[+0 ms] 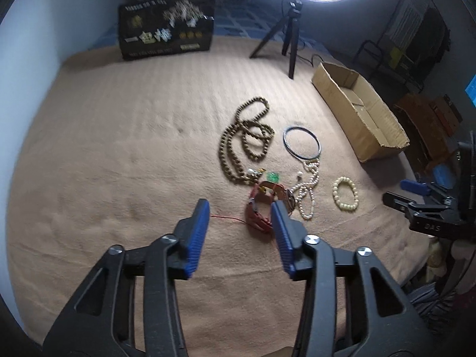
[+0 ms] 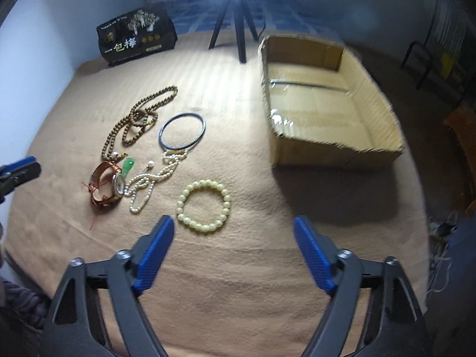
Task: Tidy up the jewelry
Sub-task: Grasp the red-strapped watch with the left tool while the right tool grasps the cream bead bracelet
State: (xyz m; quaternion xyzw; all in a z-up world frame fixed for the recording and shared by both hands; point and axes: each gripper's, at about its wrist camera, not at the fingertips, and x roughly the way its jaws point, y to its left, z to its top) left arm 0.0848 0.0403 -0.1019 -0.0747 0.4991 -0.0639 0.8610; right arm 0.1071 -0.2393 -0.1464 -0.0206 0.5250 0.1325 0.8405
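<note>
Jewelry lies on a tan blanket: a brown wooden bead necklace [image 1: 247, 139] [image 2: 134, 122], a dark bangle [image 1: 302, 142] [image 2: 182, 131], a white pearl strand [image 1: 308, 187] [image 2: 154, 175], a cream bead bracelet [image 1: 345, 193] [image 2: 203, 205], a red-strapped watch [image 1: 261, 205] [image 2: 107, 184] and a small green pendant [image 1: 273, 176] [image 2: 128, 166]. My left gripper [image 1: 241, 208] is open and empty, just short of the watch. My right gripper [image 2: 233, 223] is open and empty, just short of the cream bracelet. An open cardboard box [image 1: 360, 113] [image 2: 327, 101] sits to the right.
A black printed bag [image 1: 166, 31] [image 2: 136, 37] stands at the back left by the wall. A ring light on a black tripod [image 1: 285, 41] [image 2: 235, 29] stands at the back. Chairs and clutter lie past the blanket's right edge.
</note>
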